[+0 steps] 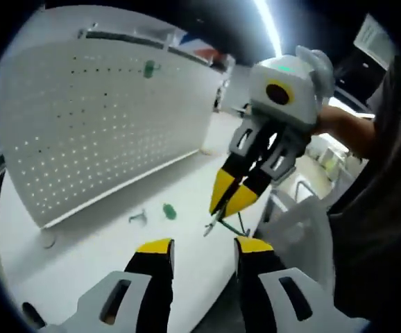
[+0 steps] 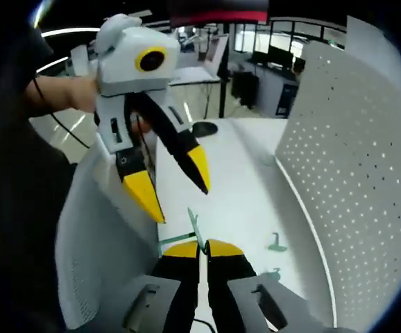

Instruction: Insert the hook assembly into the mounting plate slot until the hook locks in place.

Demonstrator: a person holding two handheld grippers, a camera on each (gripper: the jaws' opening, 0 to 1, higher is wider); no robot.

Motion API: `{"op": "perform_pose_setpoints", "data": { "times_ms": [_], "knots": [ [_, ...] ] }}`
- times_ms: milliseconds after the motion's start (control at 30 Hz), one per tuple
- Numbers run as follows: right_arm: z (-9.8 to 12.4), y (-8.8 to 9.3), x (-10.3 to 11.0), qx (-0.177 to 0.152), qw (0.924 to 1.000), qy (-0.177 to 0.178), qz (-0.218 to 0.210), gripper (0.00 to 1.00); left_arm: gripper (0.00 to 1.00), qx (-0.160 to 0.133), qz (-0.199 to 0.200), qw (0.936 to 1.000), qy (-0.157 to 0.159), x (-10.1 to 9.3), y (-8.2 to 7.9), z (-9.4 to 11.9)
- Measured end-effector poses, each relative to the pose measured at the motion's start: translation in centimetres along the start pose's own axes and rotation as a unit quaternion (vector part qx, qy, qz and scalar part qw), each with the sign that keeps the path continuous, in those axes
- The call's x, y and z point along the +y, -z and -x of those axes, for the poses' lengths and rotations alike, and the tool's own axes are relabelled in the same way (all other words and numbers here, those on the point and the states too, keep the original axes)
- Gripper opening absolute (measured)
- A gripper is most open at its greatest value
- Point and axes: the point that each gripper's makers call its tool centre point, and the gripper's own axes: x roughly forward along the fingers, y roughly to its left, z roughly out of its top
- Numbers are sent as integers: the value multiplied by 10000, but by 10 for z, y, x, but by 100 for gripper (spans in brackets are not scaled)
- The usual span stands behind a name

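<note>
1. Your right tool is pinched together on a thin green wire hook. In the right gripper view its jaws meet with the wire rising from the tips; in the left gripper view the same hook hangs under those closed tips. I judge you hold it raised off the desk so you can turn it toward the board.

2. Your left tool stands apart and holds nothing. In the right gripper view it hovers just above and to the left of the pinched hook, jaws spread, probably ready to steady it.

3. The white pegboard stands upright ahead and to the left of your left tool. A green piece already sits in its upper holes. The board is well apart from the held hook, so the insertion is not yet begun.

4. Loose parts lie on the desk ahead of your left tool: a small grey hook and a green piece beside it.

5. No container can be made out; the whitish shape beside your right tool is too unclear to name.
</note>
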Motion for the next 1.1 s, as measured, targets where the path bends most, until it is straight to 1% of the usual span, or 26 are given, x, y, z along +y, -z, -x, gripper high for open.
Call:
{"op": "perform_pose_setpoints", "data": {
  "times_ms": [67, 100, 167, 233, 267, 300, 333, 400, 467, 533, 700, 800, 967, 1100],
  "knots": [
    [-2, 0, 5, -25, 10000, -87, -17, 0, 32, 179, -188, 9996, 97, -6, 4, -3],
    [-3, 0, 7, -12, 9999, -131, -45, 0, 30, 228, -213, 9993, 196, -11, 5, -4],
    [-4, 1, 11, 32, 9998, -192, 35, 0, 27, 266, -240, 9988, 322, -17, 4, -5],
    [-3, -1, 14, 55, 9996, -245, 99, 0, 23, 308, -284, 9984, 387, -20, 4, -6],
    [-3, -3, 15, 6, 9996, -264, 123, 0, 20, 358, -353, 9979, 409, -20, 5, -7],
    [-3, -4, 16, 7, 9994, -320, 88, 0, 18, 403, -423, 9975, 400, -20, 5, -7],
    [-4, -3, 17, 46, 9992, -364, 143, 0, 17, 489, -565, 9965, 387, -20, 6, -7],
    [-4, -3, 17, 62, 9991, -369, 211, 0, 19, 573, -660, 9957, 314, -19, 6, -7],
    [-6, -4, 18, 73, 9989, -409, 229, 0, 21, 734, -782, 9936, 341, -22, 8, -6],
    [-8, -3, 19, 115, 9983, -495, 281, 0, 19, 836, -930, 9915, 365, -24, 10, -6],
    [-10, -2, 28, 294, 9954, -665, 617, 0, 12, 1005, -1110, 9878, 431, -28, 15, -7],
    [-11, -3, 32, 275, 9952, -748, 572, 0, 6, 1093, -1243, 9853, 432, -29, 18, -8],
    [-12, -1, 39, 327, 9939, -884, 569, 0, 6, 1230, -1212, 9830, 619, -34, 24, -6],
    [-12, 3, 44, 345, 9927, -1041, 500, 1, 4, 1266, -1389, 9799, 670, -37, 27, -7]
  ]
}}
